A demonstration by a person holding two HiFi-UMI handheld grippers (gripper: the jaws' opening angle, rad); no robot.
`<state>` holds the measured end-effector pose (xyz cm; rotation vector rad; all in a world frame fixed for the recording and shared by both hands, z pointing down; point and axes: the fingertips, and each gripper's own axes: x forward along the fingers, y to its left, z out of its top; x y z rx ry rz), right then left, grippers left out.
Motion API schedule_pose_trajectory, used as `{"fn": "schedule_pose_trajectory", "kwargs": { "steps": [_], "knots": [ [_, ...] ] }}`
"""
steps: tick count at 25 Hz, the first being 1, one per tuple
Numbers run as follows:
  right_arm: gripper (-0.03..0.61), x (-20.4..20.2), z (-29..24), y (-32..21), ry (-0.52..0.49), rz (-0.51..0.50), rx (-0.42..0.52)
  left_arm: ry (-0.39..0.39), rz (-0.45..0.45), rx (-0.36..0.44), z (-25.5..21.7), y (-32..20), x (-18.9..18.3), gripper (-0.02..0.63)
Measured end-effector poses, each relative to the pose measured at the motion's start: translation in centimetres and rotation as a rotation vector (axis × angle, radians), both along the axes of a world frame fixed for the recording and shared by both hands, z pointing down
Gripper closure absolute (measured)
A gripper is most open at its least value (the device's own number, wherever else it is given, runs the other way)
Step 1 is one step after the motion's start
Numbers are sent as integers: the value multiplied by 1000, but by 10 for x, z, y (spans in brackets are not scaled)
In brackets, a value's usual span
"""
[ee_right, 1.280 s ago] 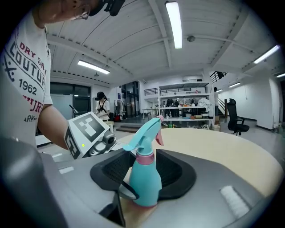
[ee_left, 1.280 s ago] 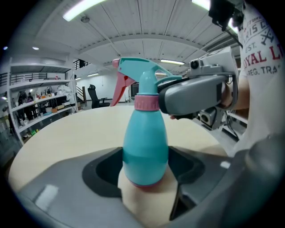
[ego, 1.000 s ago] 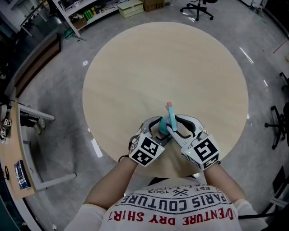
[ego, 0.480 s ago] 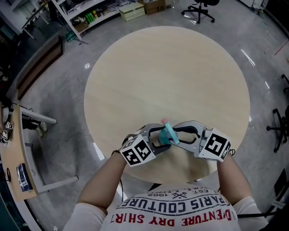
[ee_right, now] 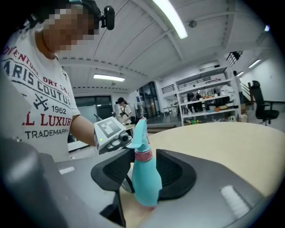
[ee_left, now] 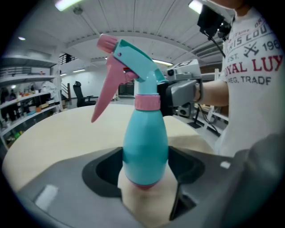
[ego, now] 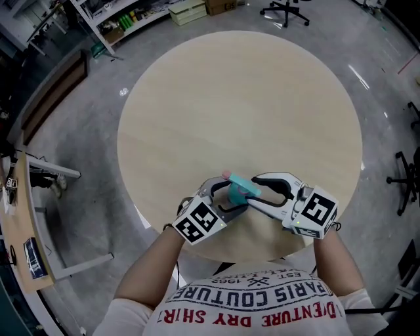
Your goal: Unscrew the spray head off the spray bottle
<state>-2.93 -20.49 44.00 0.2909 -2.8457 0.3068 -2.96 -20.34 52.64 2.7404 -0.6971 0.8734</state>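
Observation:
A teal spray bottle (ego: 241, 188) with a pink collar and trigger stands upright near the round table's (ego: 236, 98) front edge. Its spray head (ee_left: 133, 55) points left in the head view. My left gripper (ego: 228, 197) is shut on the bottle's lower body (ee_left: 144, 151), and the jaws touch both of its sides. My right gripper (ego: 260, 190) comes in from the right. Its jaws are opening, with the bottle (ee_right: 146, 180) between them and a gap on each side. The pink collar (ee_right: 143, 155) sits above the right jaws.
Shelving with boxes and bottles (ego: 125, 20) runs along the far left floor. An office chair (ego: 285, 10) stands beyond the table and another chair (ego: 403, 180) at the right. A wooden desk (ego: 20, 249) lies at the left edge. The person's shirt (ego: 256, 298) fills the bottom.
The spray head has turned from pointing away from me to pointing left. My right gripper has swung round to the bottle's right side. My left gripper has kept its hold.

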Motion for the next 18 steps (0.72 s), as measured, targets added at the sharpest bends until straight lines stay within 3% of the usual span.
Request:
{"fn": "schedule_pose_trajectory", "kwargs": {
  "steps": [4,11,14,18],
  "knots": [
    [413,1,-2,-4,7,181,50,-5,-200,19,0,-6,0,299],
    [439,-1,2,-12,62,245,110,-47,-382,28,-1,-10,9,299],
    [442,-2,4,-12,68,224,123,-46,-361,28,1,-10,9,299],
    [445,-5,3,-4,56,98,108,-33,-180,45,2,-1,8,299]
  ]
}}
